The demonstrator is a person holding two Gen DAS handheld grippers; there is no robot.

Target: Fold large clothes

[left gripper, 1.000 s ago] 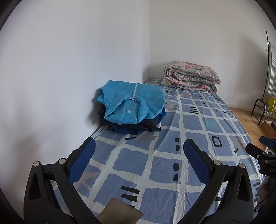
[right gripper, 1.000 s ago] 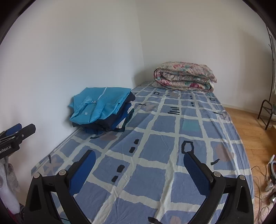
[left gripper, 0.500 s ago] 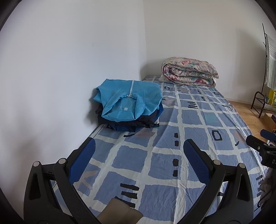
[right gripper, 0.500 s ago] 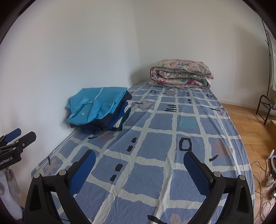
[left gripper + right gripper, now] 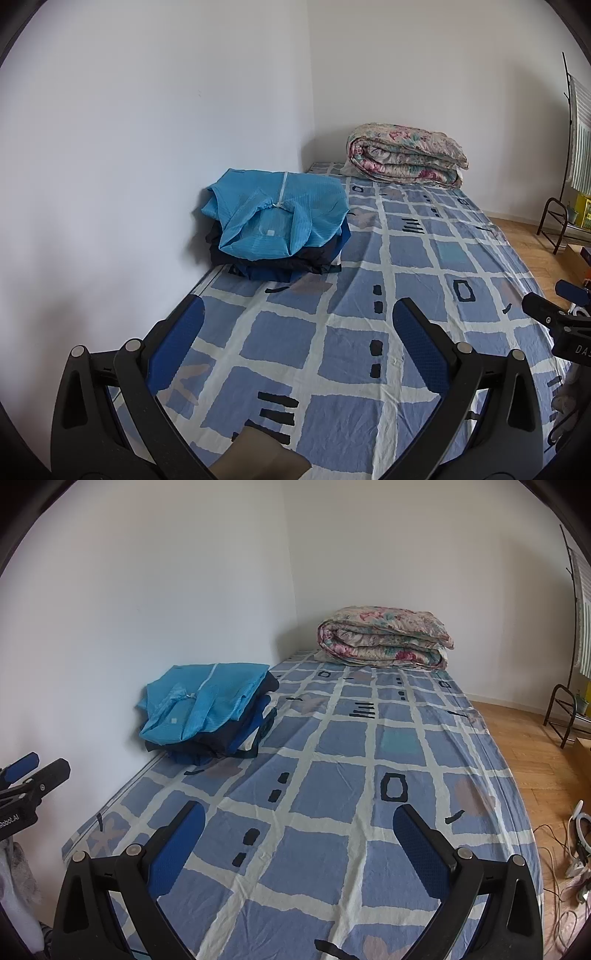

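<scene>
Against the left wall we see the folded clothes (image 5: 277, 225) stacked on the bed (image 5: 332, 332), blue jacket on top, lower layers mostly hidden. Our left gripper (image 5: 295, 325) and right gripper (image 5: 297, 825) both hover wide, holding nothing. Cut-off lettering "Robot.AI" shows at left. Far off lies a rolled quilt (image 5: 384, 638).

Partial white lettering "DA" is read on the black body of the right gripper (image 5: 571, 320), cut off at the frame edge in the left wrist view. "Robot.AI", first chars clipped, is read on the black body of the left gripper (image 5: 27, 771) in the right wrist view. No other legible txt.
</scene>
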